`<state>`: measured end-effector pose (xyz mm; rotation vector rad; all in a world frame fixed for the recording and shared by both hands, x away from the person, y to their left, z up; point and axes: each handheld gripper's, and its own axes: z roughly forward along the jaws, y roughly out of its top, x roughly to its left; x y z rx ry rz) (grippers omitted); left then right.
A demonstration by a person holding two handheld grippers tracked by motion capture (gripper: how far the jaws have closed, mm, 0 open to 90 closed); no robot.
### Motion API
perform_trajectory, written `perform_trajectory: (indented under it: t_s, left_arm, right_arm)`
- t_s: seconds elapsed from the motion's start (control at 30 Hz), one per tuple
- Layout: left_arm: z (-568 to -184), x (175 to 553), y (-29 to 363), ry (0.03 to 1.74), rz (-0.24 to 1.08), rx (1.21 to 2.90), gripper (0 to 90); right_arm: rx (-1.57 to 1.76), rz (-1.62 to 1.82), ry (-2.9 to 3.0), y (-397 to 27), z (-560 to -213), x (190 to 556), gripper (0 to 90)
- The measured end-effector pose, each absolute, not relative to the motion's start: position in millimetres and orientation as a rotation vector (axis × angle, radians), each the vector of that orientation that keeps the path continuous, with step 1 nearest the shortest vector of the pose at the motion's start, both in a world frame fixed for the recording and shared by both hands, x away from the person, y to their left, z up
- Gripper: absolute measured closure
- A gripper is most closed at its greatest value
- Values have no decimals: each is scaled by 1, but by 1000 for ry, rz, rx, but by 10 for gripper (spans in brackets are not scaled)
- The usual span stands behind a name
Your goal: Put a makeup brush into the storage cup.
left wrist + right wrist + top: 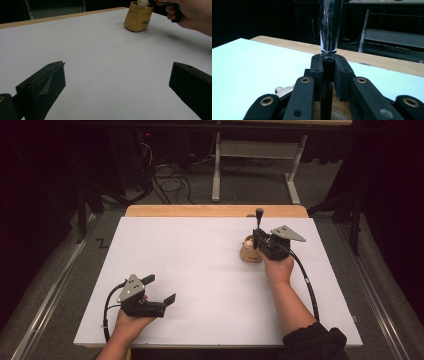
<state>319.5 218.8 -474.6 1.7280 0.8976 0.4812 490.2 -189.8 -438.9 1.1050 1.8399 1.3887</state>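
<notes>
A tan pot (248, 252) (138, 17) stands at the right rear of the white sheet (200, 270), with a small white object (142, 3) (282, 90) in its mouth. My right gripper (257, 238) (328, 65) is directly above the pot, shut on a slim upright tool (259, 216) (329, 25) with a clear tapered handle and a dark shaft running down toward the pot. Whether the tool's lower end reaches into the pot is hidden. My left gripper (161, 288) (117, 80) rests low at the front left, open and holding nothing.
The sheet covers a wooden table whose edge (215, 210) shows at the back. Beyond it are a metal table frame (216, 170) and loose cables (170, 182) on the floor. A hand (190, 12) holds the right gripper beside the pot.
</notes>
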Motion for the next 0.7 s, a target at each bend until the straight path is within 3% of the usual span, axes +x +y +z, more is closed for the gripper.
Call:
perform_trajectory:
  t_s: [0.33,0.5,0.7]
  left_arm:
    - [-475,319,218,893,480,1734,12]
    - [-475,319,218,892,479,1735,12]
    - [-474,319,218,888,479,1736,12]
  right_arm:
    - [1098,1397,1837,-191,-442,487,791]
    - [1100,1419,1837,-194,-435,484,663]
    - [1087,1438,1827,-197,-428,480,624]
